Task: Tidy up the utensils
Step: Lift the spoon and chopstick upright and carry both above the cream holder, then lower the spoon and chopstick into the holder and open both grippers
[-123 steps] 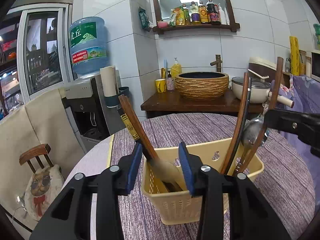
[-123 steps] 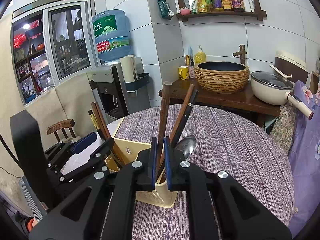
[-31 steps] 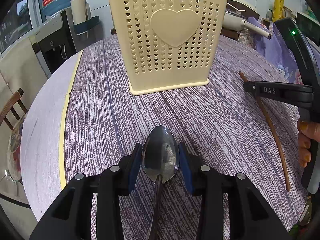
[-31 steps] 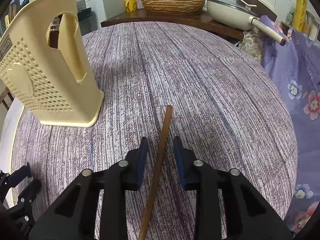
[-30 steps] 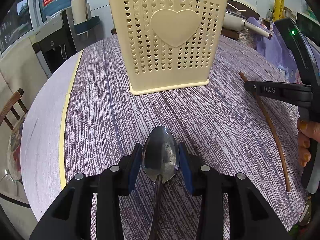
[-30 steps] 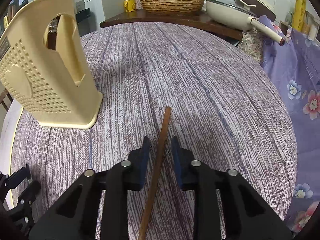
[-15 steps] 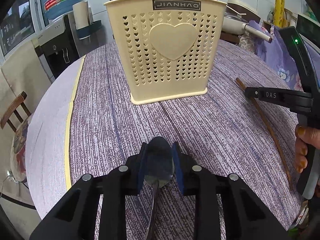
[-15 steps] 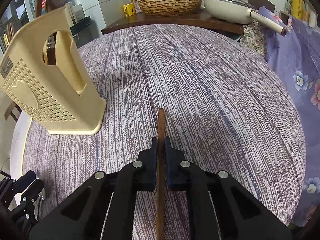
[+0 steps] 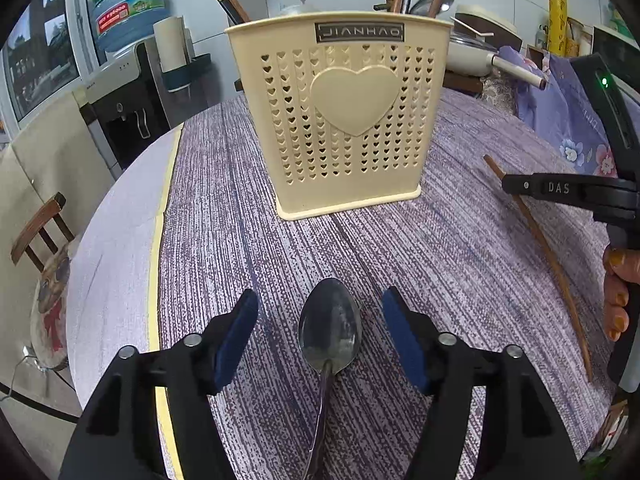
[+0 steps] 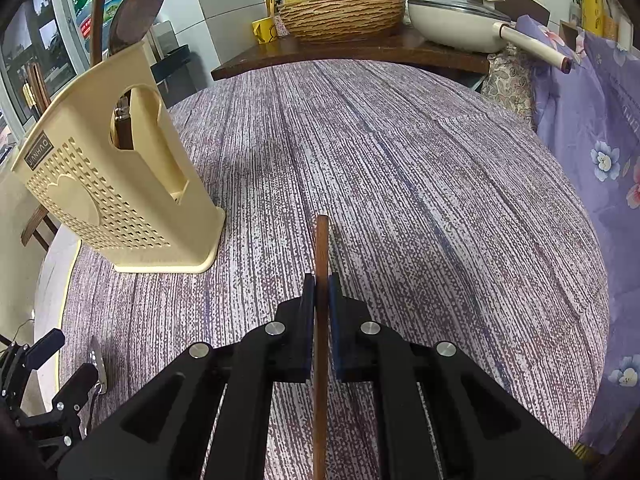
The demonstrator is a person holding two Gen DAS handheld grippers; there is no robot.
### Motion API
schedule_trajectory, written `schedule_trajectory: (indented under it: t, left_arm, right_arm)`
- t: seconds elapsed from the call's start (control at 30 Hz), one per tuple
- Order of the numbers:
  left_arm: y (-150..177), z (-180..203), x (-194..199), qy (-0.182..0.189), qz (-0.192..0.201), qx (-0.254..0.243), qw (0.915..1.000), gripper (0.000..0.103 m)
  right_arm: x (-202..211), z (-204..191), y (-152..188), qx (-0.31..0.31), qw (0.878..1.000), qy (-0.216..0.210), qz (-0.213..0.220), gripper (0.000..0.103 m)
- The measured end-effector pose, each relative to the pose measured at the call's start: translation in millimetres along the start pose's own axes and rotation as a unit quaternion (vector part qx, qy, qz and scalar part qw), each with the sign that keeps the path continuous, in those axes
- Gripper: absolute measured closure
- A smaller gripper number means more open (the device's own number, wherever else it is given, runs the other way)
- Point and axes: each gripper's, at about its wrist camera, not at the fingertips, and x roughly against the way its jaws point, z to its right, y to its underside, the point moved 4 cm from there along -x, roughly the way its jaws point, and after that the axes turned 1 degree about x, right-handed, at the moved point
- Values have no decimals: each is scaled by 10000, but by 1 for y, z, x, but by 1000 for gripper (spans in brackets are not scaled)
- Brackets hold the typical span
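Note:
A metal spoon (image 9: 330, 330) lies on the purple striped tablecloth between the fingers of my left gripper (image 9: 320, 320), whose jaws are opening; the blue pads stand clear of the bowl on both sides. The cream utensil basket (image 9: 346, 120) with a heart on its front stands upright beyond it, with wooden handles sticking out of the top. My right gripper (image 10: 321, 280) is shut on a brown wooden chopstick (image 10: 321, 240), whose far end points across the table. In the left wrist view the chopstick (image 9: 536, 232) slants along the right side. The basket (image 10: 120, 184) is left of the right gripper.
The round table (image 10: 400, 160) ends at a yellow edge strip (image 9: 154, 240) on the left. A purple floral cloth (image 10: 600, 140) hangs at the right. Behind the table are a wooden counter with a woven basin (image 10: 344, 16) and a pan (image 10: 460, 20). A small chair (image 9: 40, 232) stands left.
My left gripper closed on the spoon bowl, then opened wide, leaving the spoon on the cloth. My right gripper closed onto the chopstick and holds it.

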Motion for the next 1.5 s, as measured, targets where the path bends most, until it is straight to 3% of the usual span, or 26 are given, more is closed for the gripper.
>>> schedule_trajectory:
  t: [0.17, 0.4, 0.43, 0.73, 1.1, 1.33, 1.5]
  left_arm:
    - [4, 2, -13, 31, -213, -73, 9997, 35]
    - [2, 5, -23, 67, -331, -4, 9994, 66]
    - [2, 5, -23, 73, -335, 27, 9994, 67]
    - [-11, -3, -1, 267, -2, 359, 9990, 67]
    - [-44, -12, 49, 491, 748, 630, 9940, 67]
    - [-56, -15, 74, 502, 1066, 616, 9911, 67]
    - [-58, -17, 75, 493, 1073, 587, 9913, 67]
  right_arm:
    - [3, -3, 1, 37, 10000, -26, 15, 95]
    - [5, -4, 1, 70, 10000, -33, 20, 95]
    - [5, -4, 1, 69, 10000, -40, 20, 95]
    - [22, -8, -2, 70, 9995, -220, 216, 95]
    - [96, -26, -14, 277, 9926, -716, 940, 95]
    - [142, -35, -16, 594, 9857, -937, 1272, 95]
    - [163, -43, -15, 863, 9818, -1038, 1334, 95]
